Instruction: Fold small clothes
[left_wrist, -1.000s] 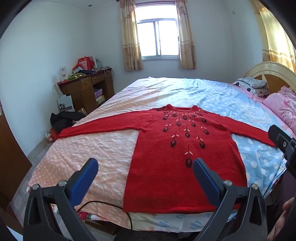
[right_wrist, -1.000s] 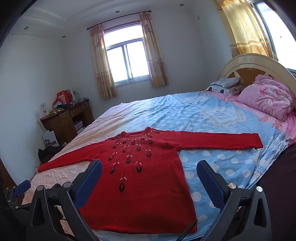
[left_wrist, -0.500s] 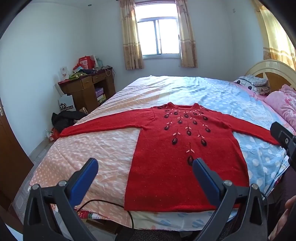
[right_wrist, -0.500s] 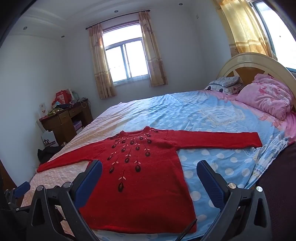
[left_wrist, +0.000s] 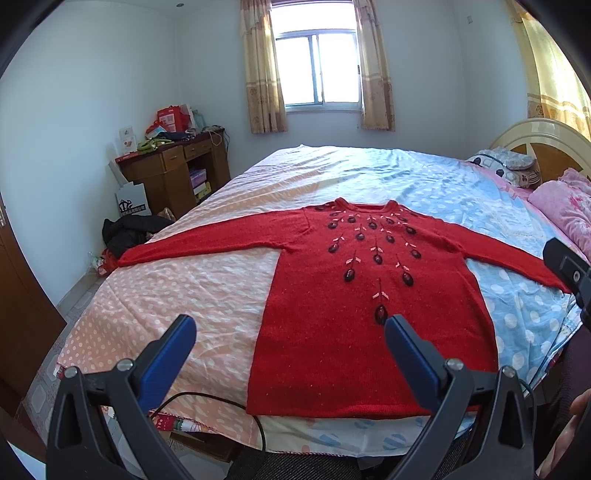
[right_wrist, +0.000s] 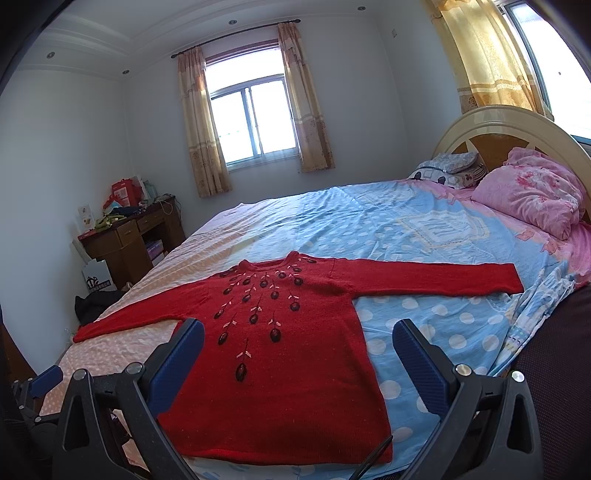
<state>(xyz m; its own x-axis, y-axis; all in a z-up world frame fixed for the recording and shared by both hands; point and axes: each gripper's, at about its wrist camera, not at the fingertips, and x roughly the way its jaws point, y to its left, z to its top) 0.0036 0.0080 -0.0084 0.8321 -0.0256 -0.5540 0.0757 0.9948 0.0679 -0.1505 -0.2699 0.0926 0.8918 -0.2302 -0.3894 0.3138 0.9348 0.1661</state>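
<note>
A red knitted sweater (left_wrist: 354, 314) with dark embroidered flowers lies flat, front up, on the bed, both sleeves stretched out sideways. It also shows in the right wrist view (right_wrist: 280, 373). My left gripper (left_wrist: 290, 326) is open and empty, held above the hem near the bed's front edge. My right gripper (right_wrist: 299, 332) is open and empty, also above the lower part of the sweater. The right gripper's tip shows at the right edge of the left wrist view (left_wrist: 565, 264).
The bed (left_wrist: 192, 295) has a pink and blue polka-dot sheet. Pink pillows (right_wrist: 532, 195) and a cream headboard (right_wrist: 491, 125) stand at the right. A wooden desk (left_wrist: 173, 173) with clutter and a black bundle (left_wrist: 129, 229) on the floor are at the left. A black cable (left_wrist: 207, 397) hangs over the front edge.
Both grippers have shifted slightly, so the sweater sits a little lower and nearer in both views. Both stay open and empty. The sweater has not moved.
</note>
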